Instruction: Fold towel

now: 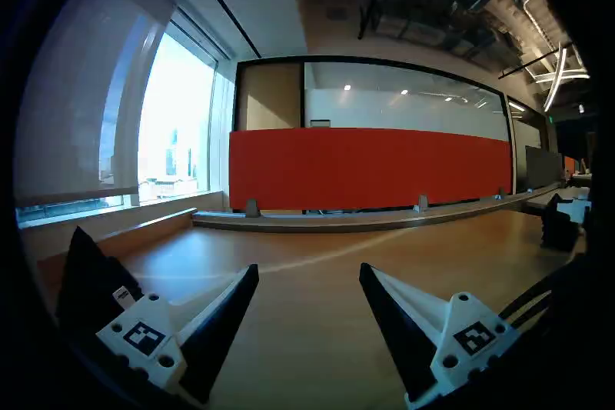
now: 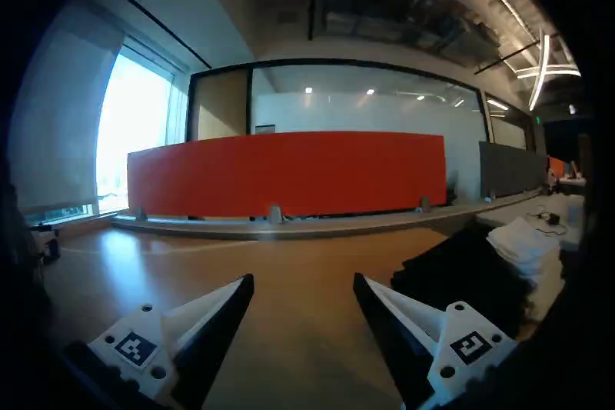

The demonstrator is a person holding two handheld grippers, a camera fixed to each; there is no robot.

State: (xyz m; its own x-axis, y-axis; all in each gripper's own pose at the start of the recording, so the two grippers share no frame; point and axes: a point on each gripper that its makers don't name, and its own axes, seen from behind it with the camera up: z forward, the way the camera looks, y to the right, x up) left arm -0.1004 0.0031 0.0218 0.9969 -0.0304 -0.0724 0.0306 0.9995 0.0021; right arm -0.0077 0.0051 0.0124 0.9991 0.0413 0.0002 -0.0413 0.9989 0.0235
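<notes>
Two towel piles, seen in the right gripper view: a stack of black towels, low and broad with layered edges, and just behind it to the right a stack of white towels, neatly folded and squared. Both rest on the wooden table, touching or nearly touching each other. The right gripper has its fingers spread with nothing between them; the black stack lies just beyond and to the right of its right finger, not touching it. The left gripper is likewise spread wide and holds nothing, over bare tabletop. Beyond, along the table's far edge, stands an orange partition, with a bright window at left.
</notes>
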